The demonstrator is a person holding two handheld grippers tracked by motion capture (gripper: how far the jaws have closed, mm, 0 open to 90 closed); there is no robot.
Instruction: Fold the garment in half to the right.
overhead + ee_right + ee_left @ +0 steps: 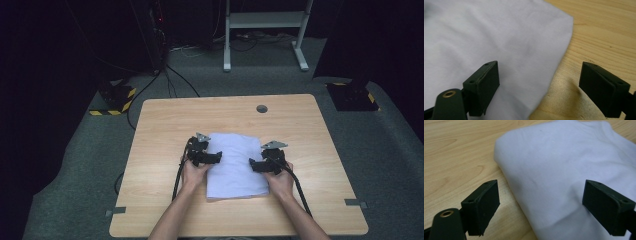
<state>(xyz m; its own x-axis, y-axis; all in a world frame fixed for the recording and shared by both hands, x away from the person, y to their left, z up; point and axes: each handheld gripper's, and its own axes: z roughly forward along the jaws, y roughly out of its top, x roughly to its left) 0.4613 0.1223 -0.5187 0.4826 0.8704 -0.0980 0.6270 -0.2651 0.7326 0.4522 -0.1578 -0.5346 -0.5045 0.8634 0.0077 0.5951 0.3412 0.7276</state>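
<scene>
Two forearms are coming in from the near edge of the surface, and each hand is holding one tool. The left hand is gripping the left tool at the left side of a folded white cloth. The right hand is gripping the right tool at the right side of the same cloth.

In the left gripper view, the left tool is standing with its jaws wide apart, one jaw over the bare wood and the other over the cloth, so the folded edge is lying between them. In the right gripper view, the right tool is also showing its jaws wide apart, one over the cloth and one over the wood, with the cloth edge running between them. Neither tool is clamping anything.

The cloth is lying in the middle of the surface, a little toward the near edge. A black cable is trailing from each tool toward the near edge. Near the far edge a small round grey cap is sitting in the wood.

Beyond the surface, on the grey floor, a white metal frame is standing.
</scene>
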